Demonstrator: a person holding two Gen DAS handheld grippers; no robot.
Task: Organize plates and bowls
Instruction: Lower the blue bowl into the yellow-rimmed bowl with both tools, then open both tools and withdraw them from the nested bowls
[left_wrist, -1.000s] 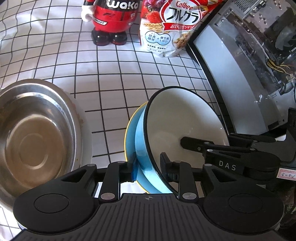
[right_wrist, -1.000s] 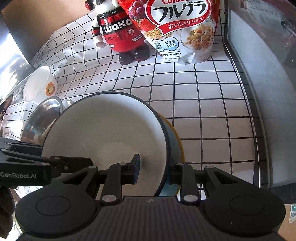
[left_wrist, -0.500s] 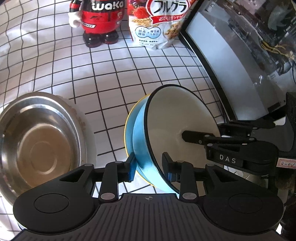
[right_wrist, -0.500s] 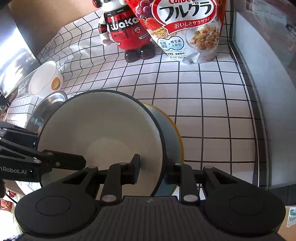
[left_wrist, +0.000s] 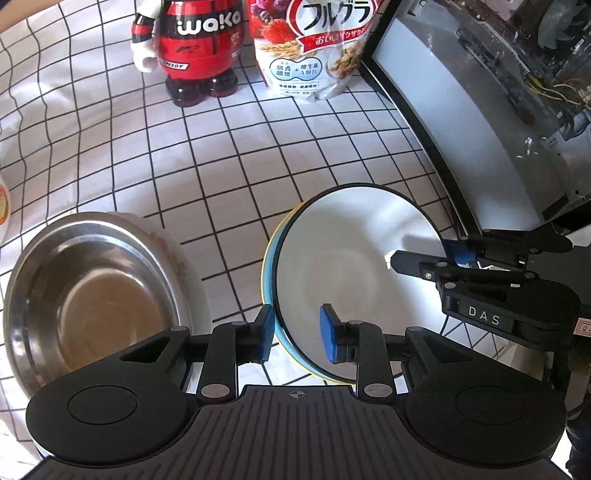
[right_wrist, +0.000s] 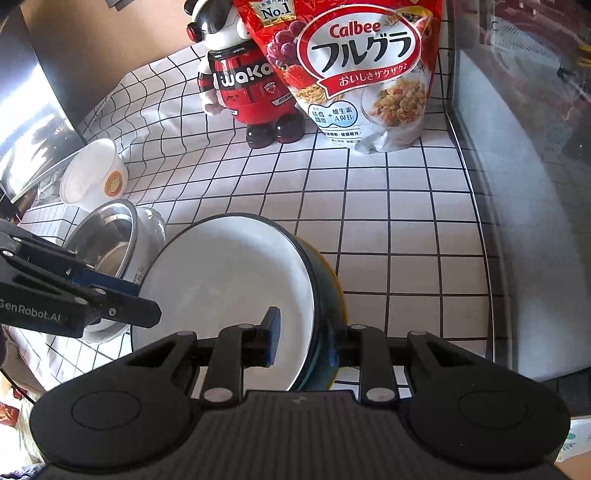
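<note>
The white-lined blue bowl (left_wrist: 354, 266) has tipped flatter onto the yellow-rimmed plate (left_wrist: 266, 258). Left view: left gripper (left_wrist: 297, 334), just closing, straddles its rim without contact; one steel bowl (left_wrist: 92, 295) beside. Right view: right gripper (right_wrist: 303, 341), angled down, clamps that rim.

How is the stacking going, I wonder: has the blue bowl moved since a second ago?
Yes, a little. Judged against the yellow dish under it, the blue bowl has tipped down flatter, and less of its blue side shows.
</note>
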